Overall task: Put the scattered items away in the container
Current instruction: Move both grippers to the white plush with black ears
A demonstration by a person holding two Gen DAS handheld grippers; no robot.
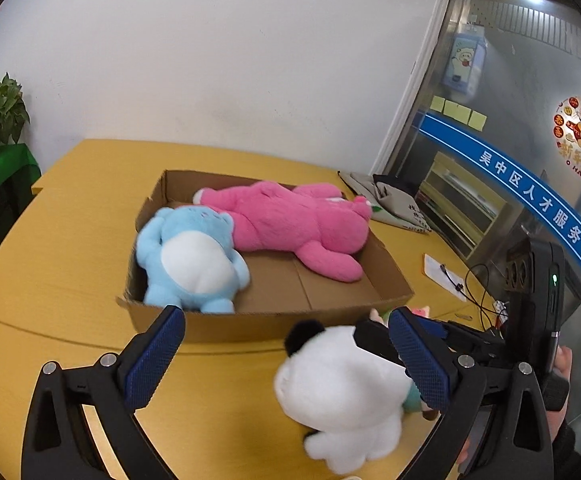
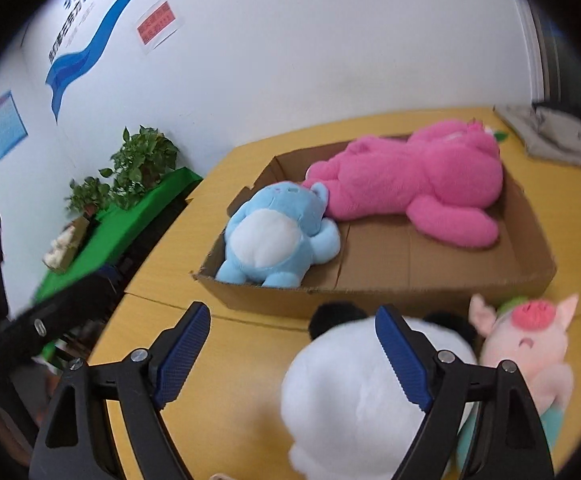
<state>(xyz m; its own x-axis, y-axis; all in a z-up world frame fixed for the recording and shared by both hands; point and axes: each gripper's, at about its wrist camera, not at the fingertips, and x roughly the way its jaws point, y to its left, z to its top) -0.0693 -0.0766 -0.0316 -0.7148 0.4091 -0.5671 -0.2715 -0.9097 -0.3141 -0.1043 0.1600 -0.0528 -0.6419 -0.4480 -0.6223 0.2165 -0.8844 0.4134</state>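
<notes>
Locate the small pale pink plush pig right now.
In the right wrist view, the small pale pink plush pig lies on the yellow table, outside the cardboard box, beside the white plush panda.

potted plants (image 2: 138, 166) on green cloth (image 2: 130, 220) | grey bag (image 1: 386, 200) on yellow table (image 1: 70, 240) | wall notice (image 2: 158, 26)
</notes>
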